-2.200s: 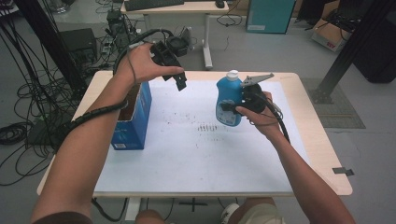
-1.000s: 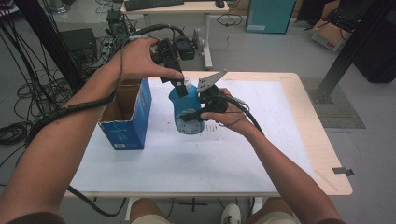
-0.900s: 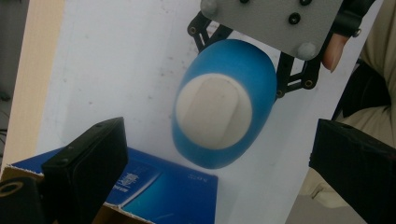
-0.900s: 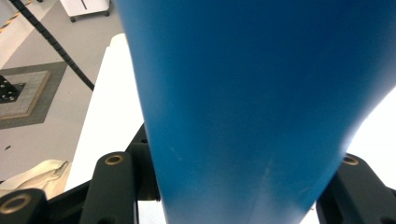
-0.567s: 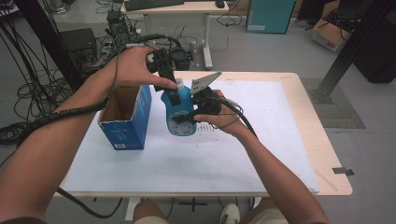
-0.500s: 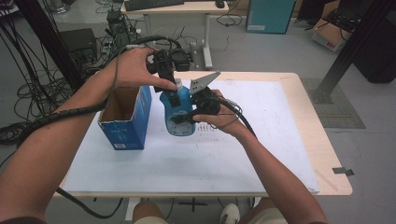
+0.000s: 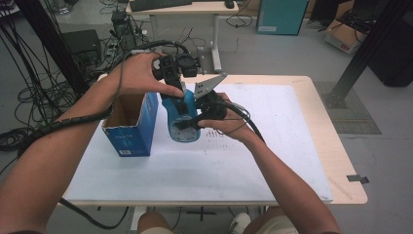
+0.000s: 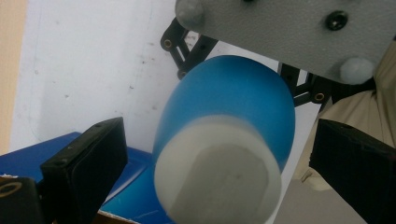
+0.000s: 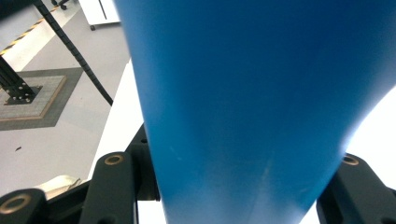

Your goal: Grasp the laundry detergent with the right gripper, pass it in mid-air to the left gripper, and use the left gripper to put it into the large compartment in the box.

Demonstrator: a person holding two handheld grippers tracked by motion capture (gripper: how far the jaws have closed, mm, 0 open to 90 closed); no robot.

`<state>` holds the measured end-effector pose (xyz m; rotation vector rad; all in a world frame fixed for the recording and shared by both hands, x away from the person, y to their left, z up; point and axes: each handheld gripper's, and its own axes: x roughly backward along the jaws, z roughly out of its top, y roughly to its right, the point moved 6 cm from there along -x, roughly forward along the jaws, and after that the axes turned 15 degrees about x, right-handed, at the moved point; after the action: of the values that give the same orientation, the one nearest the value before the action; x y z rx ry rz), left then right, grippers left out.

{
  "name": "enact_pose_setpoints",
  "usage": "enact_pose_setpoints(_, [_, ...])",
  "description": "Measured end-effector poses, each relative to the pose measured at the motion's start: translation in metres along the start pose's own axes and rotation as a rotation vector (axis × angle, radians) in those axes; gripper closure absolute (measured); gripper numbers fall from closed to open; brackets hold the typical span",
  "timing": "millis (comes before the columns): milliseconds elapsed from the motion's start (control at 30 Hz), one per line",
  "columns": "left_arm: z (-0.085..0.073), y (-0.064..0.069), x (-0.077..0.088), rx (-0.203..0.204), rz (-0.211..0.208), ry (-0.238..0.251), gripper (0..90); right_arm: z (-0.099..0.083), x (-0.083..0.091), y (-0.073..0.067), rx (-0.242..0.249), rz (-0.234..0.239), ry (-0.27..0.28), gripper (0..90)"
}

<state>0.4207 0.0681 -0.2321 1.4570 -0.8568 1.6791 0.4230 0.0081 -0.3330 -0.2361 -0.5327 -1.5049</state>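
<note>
At centre frame in the high view, the right hand-held gripper (image 7: pixel 187 122) pinches the blue bottle (image 7: pixel 181 122) by its body. The left hand-held gripper (image 7: pixel 181 95), jaws spread, straddles its white cap (image 8: pixel 217 175). The bottle's long axis runs near upright, cap uppermost, just right of the blue box (image 7: pixel 132 126) on the worktop (image 7: pixel 272 161).
</note>
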Motion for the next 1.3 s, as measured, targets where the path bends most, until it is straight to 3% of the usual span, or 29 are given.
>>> enact_pose_setpoints(200, [0.0009,0.0016,-0.0017,0.013,-0.008,0.010,4.4,0.0015,0.0018,-0.0011,0.022,-0.003,-0.001,43.9])
enact_pose_setpoints(233, [-0.0002,0.0000,-0.0007,-0.007,0.006,-0.014,4.4,0.0014,0.0028,-0.0017,0.027,0.007,-0.001,43.9])
enact_pose_setpoints(367, [0.0005,0.0020,-0.0011,-0.009,0.002,-0.021,4.4,0.0008,0.0041,-0.0004,0.041,-0.002,-0.005,43.9])
enact_pose_setpoints(600, [0.0025,0.0019,-0.0022,-0.028,0.008,-0.022,4.4,0.0019,0.0064,-0.0004,0.036,-0.004,0.001,43.9])
enact_pose_setpoints(967, [0.0021,0.0039,-0.0022,-0.025,0.004,-0.019,4.4,0.0016,0.0062,-0.0018,0.032,0.000,0.007,43.9])
enact_pose_setpoints(1000, [0.0019,0.0030,-0.0021,-0.040,0.005,-0.023,4.5,0.0020,0.0059,-0.0020,0.034,0.000,0.008,43.9])
enact_pose_setpoints(1300, [-0.0001,0.0028,-0.0024,-0.025,-0.003,-0.022,4.4,0.0027,0.0043,-0.0029,0.036,0.008,0.011,43.9])
